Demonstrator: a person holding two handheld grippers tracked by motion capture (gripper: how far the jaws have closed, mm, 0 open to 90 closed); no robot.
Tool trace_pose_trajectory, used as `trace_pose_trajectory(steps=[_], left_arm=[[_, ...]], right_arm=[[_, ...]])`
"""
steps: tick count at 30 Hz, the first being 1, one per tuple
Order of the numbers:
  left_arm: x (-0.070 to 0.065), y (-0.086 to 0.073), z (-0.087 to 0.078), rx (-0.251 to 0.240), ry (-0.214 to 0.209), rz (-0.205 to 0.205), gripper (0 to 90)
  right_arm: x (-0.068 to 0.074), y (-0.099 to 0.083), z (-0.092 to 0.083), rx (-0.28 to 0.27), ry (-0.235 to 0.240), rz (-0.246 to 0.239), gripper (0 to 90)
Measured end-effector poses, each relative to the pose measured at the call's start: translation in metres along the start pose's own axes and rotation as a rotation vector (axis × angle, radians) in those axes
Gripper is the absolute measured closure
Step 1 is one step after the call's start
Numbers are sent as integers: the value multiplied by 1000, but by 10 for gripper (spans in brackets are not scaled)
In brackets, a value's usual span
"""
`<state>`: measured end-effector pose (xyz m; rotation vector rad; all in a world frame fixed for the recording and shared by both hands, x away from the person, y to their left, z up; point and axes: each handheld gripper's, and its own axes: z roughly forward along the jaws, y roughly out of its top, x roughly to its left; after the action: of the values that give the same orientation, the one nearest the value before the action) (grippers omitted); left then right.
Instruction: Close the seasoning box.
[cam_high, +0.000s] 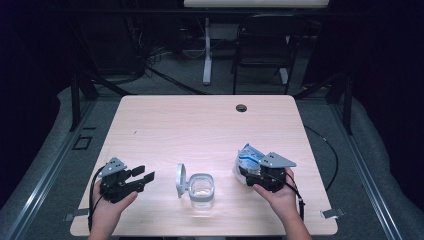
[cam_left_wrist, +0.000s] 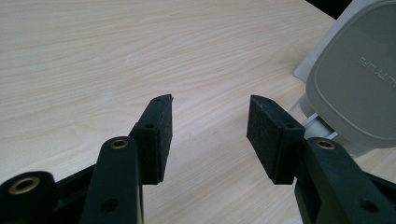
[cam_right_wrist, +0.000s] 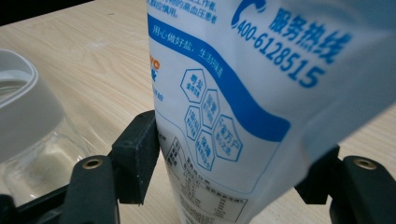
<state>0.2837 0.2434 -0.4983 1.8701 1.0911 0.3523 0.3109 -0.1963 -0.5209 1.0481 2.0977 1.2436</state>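
A clear glass jar (cam_high: 202, 190) stands near the table's front edge, its grey hinged lid (cam_high: 181, 180) flipped up on its left side. My left gripper (cam_high: 145, 174) is open and empty, left of the jar. In the left gripper view the pads (cam_left_wrist: 159, 135) are spread over bare wood and the lid (cam_left_wrist: 359, 79) rises at the right. My right gripper (cam_high: 248, 172) is to the right of the jar, shut on a white and blue printed bag (cam_high: 247, 157). In the right gripper view the bag (cam_right_wrist: 243, 93) stands upright between the jaws, with the jar (cam_right_wrist: 28, 140) at the left.
The light wooden table (cam_high: 200, 125) has a round cable hole (cam_high: 241, 107) near its far edge. A dark chair (cam_high: 262, 45) and a white desk leg (cam_high: 207, 50) stand on the floor beyond the table. Cables trail from both grippers.
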Motion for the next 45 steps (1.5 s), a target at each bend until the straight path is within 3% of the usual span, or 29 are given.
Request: trace_pose_trajectory(steps=[5,37,45], left_arm=[[0,0,0,1,2,-1,509],[2,-1,0,7,3,-5,509],[2,-1,1,8,5,-6,509]], right_arm=[[3,-3,4,21,-20,-32,335],[1,-16,10,-17,-7,22,336],[0,-19,13,-7,-12,12,336]])
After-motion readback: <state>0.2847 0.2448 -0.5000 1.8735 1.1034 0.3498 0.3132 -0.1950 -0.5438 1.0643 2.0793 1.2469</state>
